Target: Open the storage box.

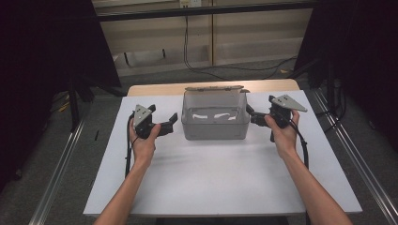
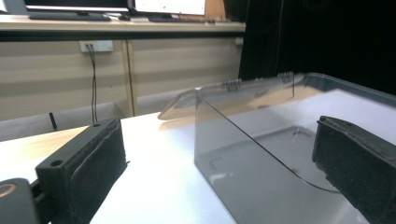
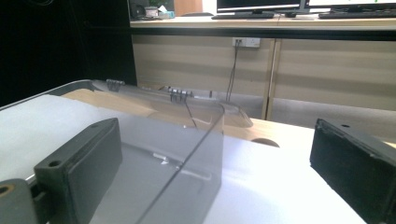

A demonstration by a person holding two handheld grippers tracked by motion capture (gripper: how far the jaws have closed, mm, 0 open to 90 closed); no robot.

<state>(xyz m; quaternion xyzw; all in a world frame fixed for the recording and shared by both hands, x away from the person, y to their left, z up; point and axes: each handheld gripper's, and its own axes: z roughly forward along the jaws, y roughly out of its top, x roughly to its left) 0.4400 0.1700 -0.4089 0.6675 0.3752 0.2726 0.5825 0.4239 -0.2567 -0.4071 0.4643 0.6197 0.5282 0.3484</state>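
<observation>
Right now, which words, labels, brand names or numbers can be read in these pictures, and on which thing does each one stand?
None can be read.
Clear plastic box and its open lid: no print visible.
Left gripper and right gripper: no markings visible.
Monitors on the far desk: screen content too blurred to read.

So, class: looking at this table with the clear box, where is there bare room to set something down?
The widest free patch is the white tabletop in front of the clear box, between the person's forearms. Narrow strips lie outside the left claw and the right claw, toward the table edges. It is crowded beside the box, where each open claw straddles a side wall.
</observation>
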